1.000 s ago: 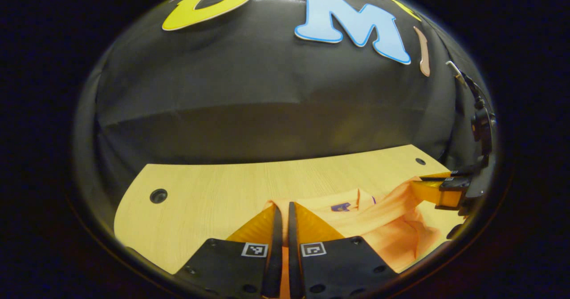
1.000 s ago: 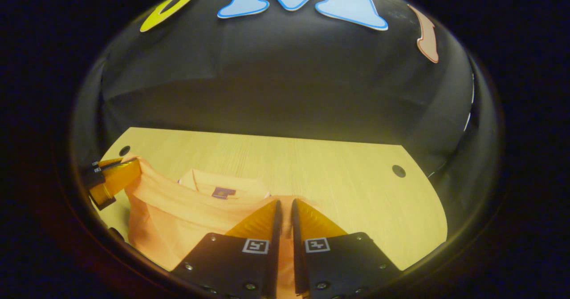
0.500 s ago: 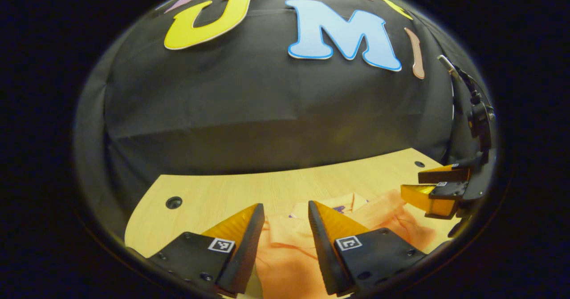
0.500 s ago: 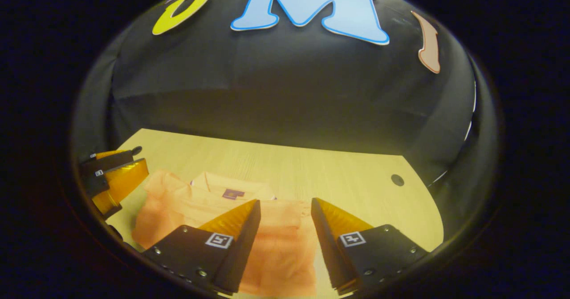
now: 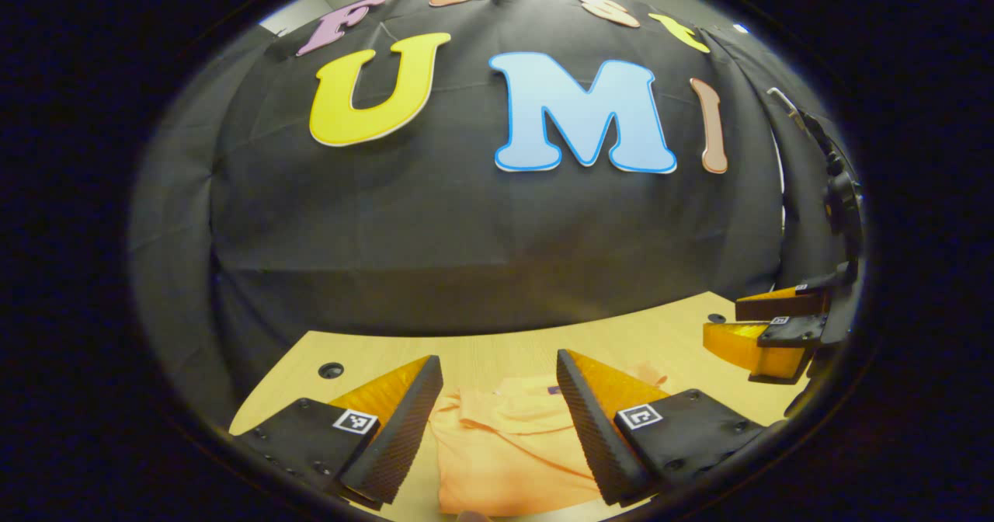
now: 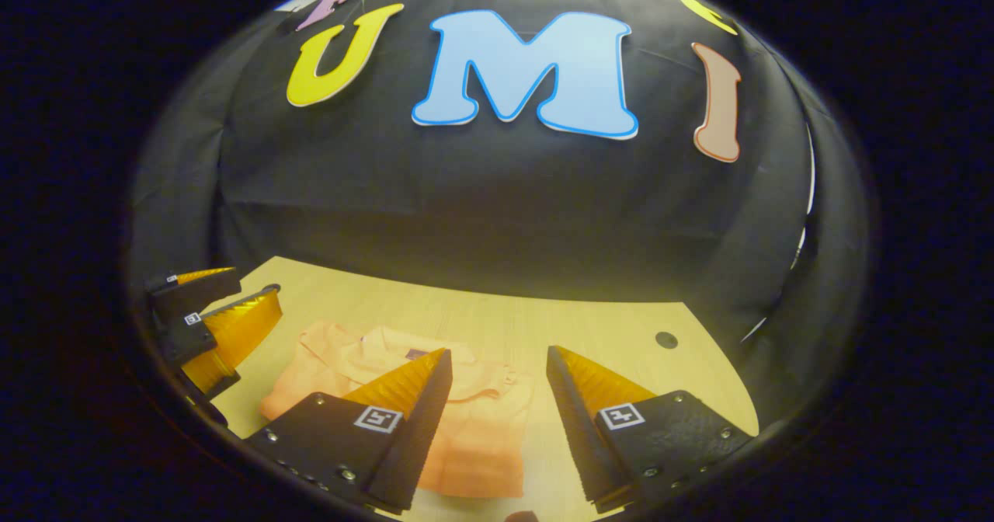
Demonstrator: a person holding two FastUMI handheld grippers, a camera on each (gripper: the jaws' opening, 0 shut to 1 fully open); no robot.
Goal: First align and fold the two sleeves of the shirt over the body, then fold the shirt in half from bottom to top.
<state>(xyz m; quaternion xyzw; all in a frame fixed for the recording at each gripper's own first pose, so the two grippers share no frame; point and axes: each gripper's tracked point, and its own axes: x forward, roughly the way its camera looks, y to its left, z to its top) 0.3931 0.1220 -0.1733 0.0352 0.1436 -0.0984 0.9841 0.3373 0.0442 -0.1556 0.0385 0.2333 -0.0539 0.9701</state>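
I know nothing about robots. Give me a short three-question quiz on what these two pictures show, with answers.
1. True or false: the left gripper is clamped on the shirt.
2. What does the shirt lie on? A) a tray B) the wooden table C) a chair
3. Fill in: the right gripper has its jaws ____.

Key
1. False: its jaws stand apart and the shirt lies free on the table.
2. B
3. Open, holding nothing.

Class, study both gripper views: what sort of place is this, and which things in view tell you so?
Most likely a staged recording booth, not a home: a black cloth wall closes in a bare wooden table, an orange shirt lies folded on it, and the left gripper and right gripper hover above, jaws open.
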